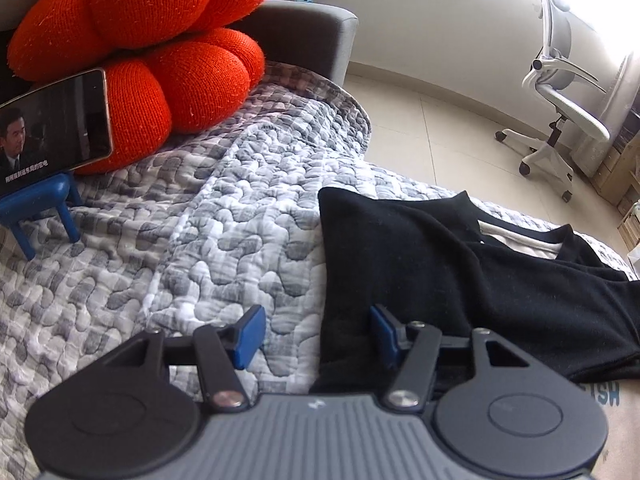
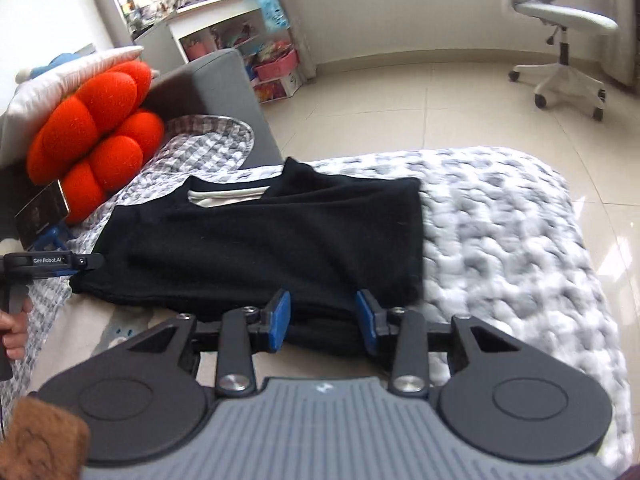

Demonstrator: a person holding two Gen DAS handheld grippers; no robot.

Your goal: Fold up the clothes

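Left wrist view first: the left gripper is held with its jaws apart and nothing clamped, one blue pad over the quilt and the other just over the left edge of the black garment. One garment is seen, already folded narrow, lying on the quilt toward its floor-side edge, with a white lining showing at the neck. One orange cushion sits at the far corner by the sofa arm, one phone is propped against it on one small blue stand, and one office chair is out on the floor. Right wrist view: the right gripper is hovering at the garment's near hem with its jaws apart and nothing pinched; the hem just lies under and between the pads. The left gripper is spotted at the left edge of this view beside the garment's corner, held by a hand. So two grippers, one garment. What could go wrong, by the look of it: only the top layer could get pinched at the hem, so the stack would be peeled open rather than folded over. The quilt could also get grabbed along with the cloth, since it's puffy right there. With uneven grabs, a crooked fold would probably be made.
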